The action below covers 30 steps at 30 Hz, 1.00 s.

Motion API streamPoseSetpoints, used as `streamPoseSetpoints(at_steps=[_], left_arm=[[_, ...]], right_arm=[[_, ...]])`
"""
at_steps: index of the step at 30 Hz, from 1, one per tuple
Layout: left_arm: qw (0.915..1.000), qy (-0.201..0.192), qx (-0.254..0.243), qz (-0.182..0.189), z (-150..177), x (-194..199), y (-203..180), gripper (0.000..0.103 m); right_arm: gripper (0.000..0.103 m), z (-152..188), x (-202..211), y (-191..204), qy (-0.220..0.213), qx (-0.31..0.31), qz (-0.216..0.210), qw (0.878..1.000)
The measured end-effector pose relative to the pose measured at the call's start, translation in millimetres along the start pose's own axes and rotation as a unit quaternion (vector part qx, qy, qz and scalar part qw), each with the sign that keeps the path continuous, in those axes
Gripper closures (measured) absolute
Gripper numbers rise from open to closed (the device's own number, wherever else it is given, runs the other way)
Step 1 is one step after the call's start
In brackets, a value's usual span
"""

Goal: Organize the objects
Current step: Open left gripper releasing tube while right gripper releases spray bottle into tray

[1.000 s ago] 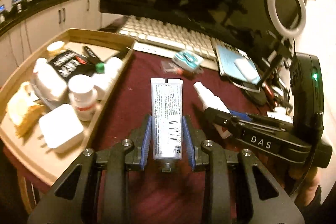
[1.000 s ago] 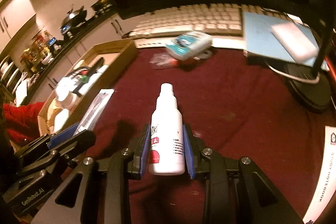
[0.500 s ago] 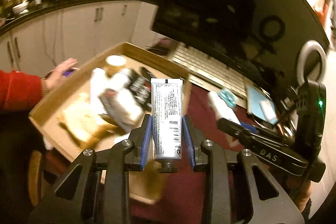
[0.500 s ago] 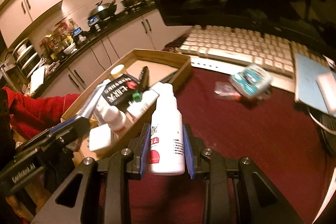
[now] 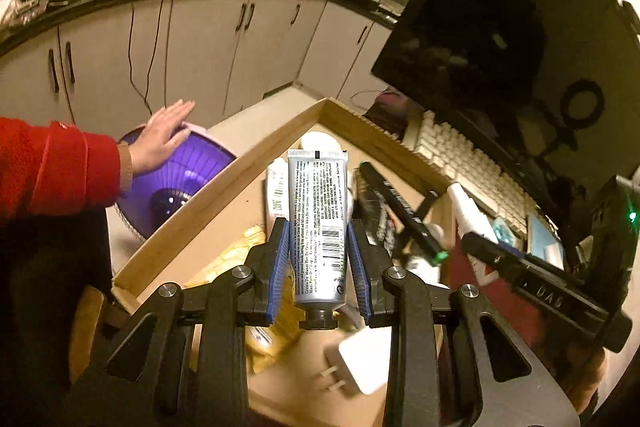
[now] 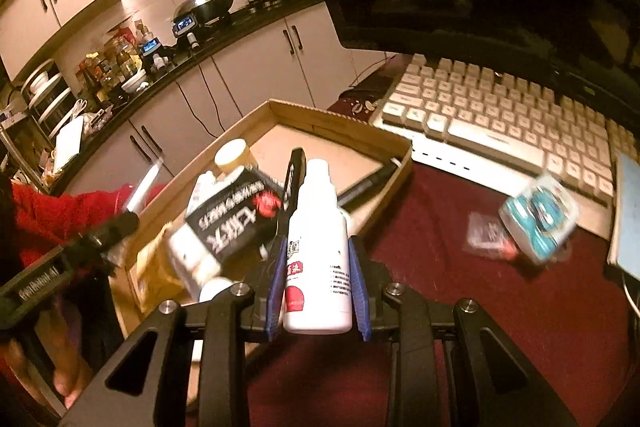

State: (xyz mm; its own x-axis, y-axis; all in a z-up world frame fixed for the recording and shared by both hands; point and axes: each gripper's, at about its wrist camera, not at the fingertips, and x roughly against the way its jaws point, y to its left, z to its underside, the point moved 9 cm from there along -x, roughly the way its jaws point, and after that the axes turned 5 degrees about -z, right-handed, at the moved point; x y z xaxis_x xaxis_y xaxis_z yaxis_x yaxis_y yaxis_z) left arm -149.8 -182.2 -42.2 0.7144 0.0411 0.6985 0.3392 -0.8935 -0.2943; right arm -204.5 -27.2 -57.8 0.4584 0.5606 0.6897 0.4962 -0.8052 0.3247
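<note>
1. My left gripper (image 5: 319, 253) has its blue pads clamped on a silver tube (image 5: 319, 227), cap end toward the camera, crimped end pointing away.
2. That tube hangs over the wooden tray (image 5: 236, 171), above its middle; I cannot tell how far above the contents it is.
3. My right gripper (image 6: 318, 283) is closed on a white spray bottle (image 6: 318, 259), nozzle pointing away, red mark on its label facing me.
4. The bottle sits over the dark red tabletop (image 6: 500, 307), just beside the tray's near right edge, not over the tray itself.
5. Inside the tray I see a black packet (image 6: 236, 219) with white lettering, a small jar with a pale lid (image 6: 231, 151) toward the far corner, a black marker (image 5: 400, 211) with a green end leaning toward the right wall, a white plug adapter (image 5: 360, 359) near the front edge, and something yellow (image 5: 236, 255) along the left side.
6. A white keyboard (image 6: 500, 123) lies along the tabletop's far edge under a dark monitor (image 5: 500, 47).
7. A teal blister pack (image 6: 540, 219) lies on the tabletop in front of the keyboard, blurred.
8. Off the tray's left edge, a hand (image 5: 160, 139) in a red sleeve (image 5: 52, 167) rests on a purple round object (image 5: 176, 183).
</note>
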Motion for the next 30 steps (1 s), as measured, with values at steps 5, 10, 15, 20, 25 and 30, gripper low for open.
streamPoseSetpoints(at_steps=[5, 10, 15, 20, 25, 30], left_arm=[[0.9997, 0.017, -0.004, -0.016, -4, -17, 5, 0.075], [0.9992, 0.033, -0.008, -0.022, -6, -33, 7, 0.074], [0.9990, 0.040, -0.009, -0.021, -5, -39, 10, 0.074], [0.9990, 0.041, -0.008, -0.017, -3, -39, 12, 0.074], [0.9994, 0.032, 0.011, -0.003, -4, -35, 15, 0.074], [0.9985, 0.007, 0.045, 0.030, -5, -18, 18, 0.057]], right_arm=[[0.074, -10, -24, -1, 0.013, -0.003, -0.001, 1.000], [0.074, -14, -39, -5, 0.015, -0.011, -0.003, 1.000], [0.074, -16, -47, -9, 0.013, -0.013, 0.001, 1.000], [0.074, -17, -55, -10, 0.013, -0.018, -0.001, 1.000], [0.073, -18, -57, -10, 0.008, -0.022, -0.004, 1.000], [0.069, -19, -47, -7, -0.003, -0.027, -0.018, 0.999]])
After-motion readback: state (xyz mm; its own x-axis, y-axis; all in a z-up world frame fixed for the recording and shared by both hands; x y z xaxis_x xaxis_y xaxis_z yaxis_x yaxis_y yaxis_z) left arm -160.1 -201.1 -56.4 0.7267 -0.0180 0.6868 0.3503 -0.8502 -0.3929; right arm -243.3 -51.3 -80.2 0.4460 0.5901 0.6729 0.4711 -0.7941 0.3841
